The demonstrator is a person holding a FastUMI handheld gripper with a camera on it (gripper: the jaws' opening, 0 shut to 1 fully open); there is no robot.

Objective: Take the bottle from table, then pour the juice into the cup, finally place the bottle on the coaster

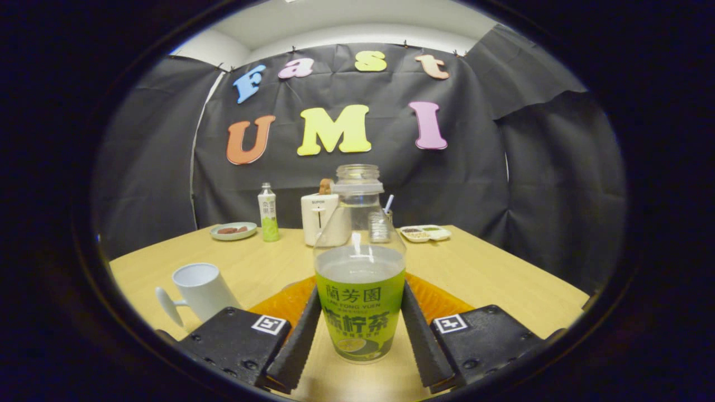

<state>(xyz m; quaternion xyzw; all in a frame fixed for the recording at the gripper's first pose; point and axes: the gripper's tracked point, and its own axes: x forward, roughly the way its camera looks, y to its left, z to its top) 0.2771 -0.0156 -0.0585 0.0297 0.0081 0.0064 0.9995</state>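
A clear, uncapped bottle [360, 312] with a green label stands upright between my fingers, about half full of pale liquid. My gripper [360, 291] is shut on the bottle, one finger pressing each side of the label. Behind the bottle, just past my fingertips, an orange coaster [441, 304] lies on the wooden table [503, 273]. To the left of my left finger sits a white mug [198, 290], upright, with its handle pointing left. The bottle hides the middle of the coaster, and I cannot tell whether its base touches the table.
Along the far edge of the table stand a small green-labelled bottle [268, 212], a plate [233, 230] with food, a white appliance [319, 219], a glass jar [381, 224] with a straw and a divided tray [425, 233].
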